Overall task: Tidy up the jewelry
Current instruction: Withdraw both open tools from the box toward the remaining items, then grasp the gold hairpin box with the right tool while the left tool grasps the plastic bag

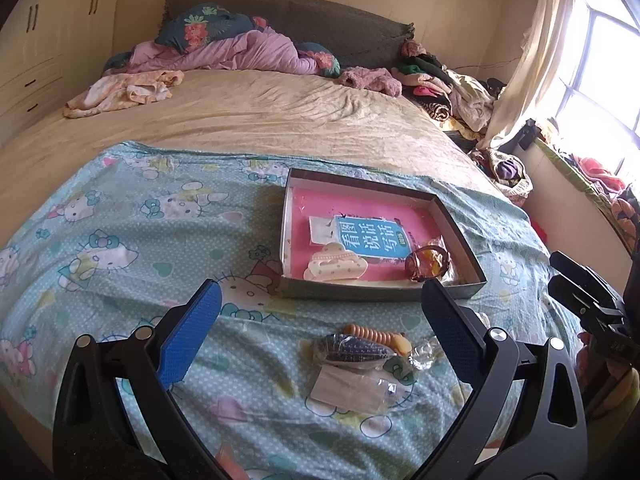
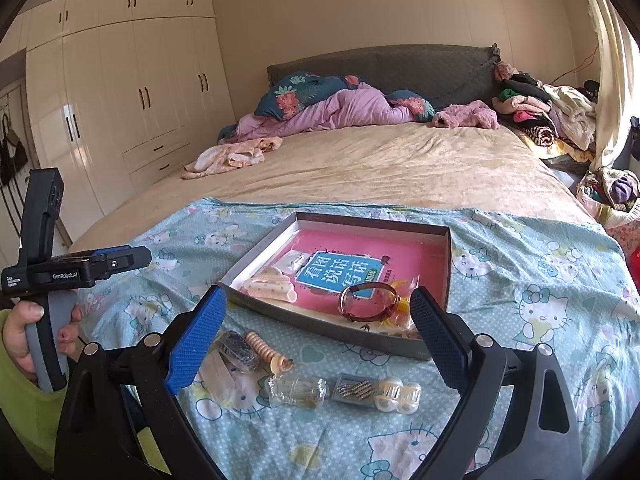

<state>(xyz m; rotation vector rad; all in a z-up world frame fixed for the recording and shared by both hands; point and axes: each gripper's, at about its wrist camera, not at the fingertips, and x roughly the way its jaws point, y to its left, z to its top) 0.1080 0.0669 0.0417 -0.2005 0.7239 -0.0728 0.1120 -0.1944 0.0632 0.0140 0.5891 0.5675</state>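
Note:
A shallow grey box [image 1: 384,292] [image 2: 332,330] with a pink book inside lies on the Hello Kitty sheet. In it are a cream hair claw [image 1: 335,267] [image 2: 270,285], a brown bracelet [image 1: 427,264] [image 2: 368,302] and a small white packet [image 1: 322,229]. On the sheet in front lie an orange coil hair tie [image 1: 376,336] [image 2: 266,354], a dark beaded piece in plastic [image 1: 354,349] [image 2: 237,348], clear bags [image 1: 352,390] [image 2: 296,392], a small case of beads [image 2: 356,388] and white pearl clips [image 2: 400,394]. My left gripper [image 1: 320,340] is open and empty above the loose pieces. My right gripper [image 2: 318,338] is open and empty too.
The beige bed [image 2: 380,160] stretches behind, with pink bedding [image 2: 340,114] at the headboard and a clothes pile [image 2: 540,116] at the right. A wardrobe [image 2: 120,100] stands left. The left gripper's body and the hand holding it [image 2: 44,280] are at the left of the right wrist view.

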